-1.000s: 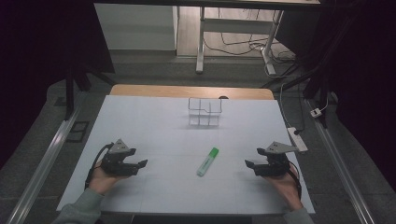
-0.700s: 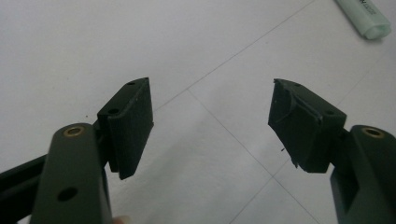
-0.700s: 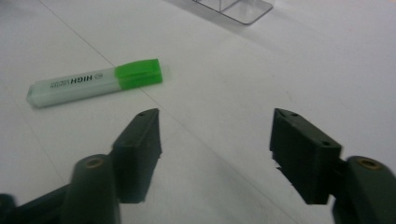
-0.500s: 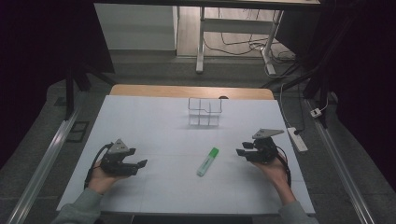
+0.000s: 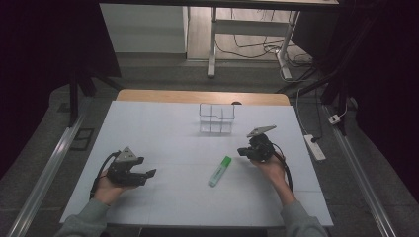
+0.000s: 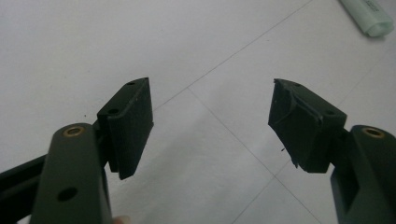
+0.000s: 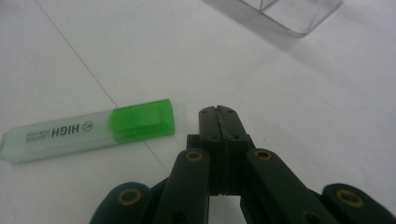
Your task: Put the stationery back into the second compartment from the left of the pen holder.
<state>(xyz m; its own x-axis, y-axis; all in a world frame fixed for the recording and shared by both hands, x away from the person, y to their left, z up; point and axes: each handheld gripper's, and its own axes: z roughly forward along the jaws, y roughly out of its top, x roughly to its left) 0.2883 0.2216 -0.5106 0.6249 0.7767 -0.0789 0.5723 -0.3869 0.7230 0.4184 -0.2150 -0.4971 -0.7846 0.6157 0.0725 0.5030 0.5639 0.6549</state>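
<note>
A green-capped highlighter point(image 5: 219, 171) lies flat near the middle of the white table point(image 5: 163, 133); the right gripper view has it point(image 7: 93, 130) just left of my jaws. My right gripper point(image 5: 242, 152) hovers to the right of the cap; its jaws have just been closing and now stand shut point(image 7: 219, 116) with nothing between them. At the front left my left gripper point(image 5: 149, 174) rests in the hand, jaws wide open point(image 6: 210, 121) over bare table. The highlighter's pale end point(image 6: 369, 16) shows at the top right of the left gripper view.
A clear plastic divided organiser point(image 5: 216, 117) stands at the back middle of the table, its corner point(image 7: 285, 14) just beyond my right gripper. Past the table's far wooden edge lie cables and desk legs; a power strip point(image 5: 314, 146) lies on the floor at the right.
The right hand has moved away from the front edge toward the back and left, up to the highlighter's cap, and its jaws have closed. The left hand has kept still.
</note>
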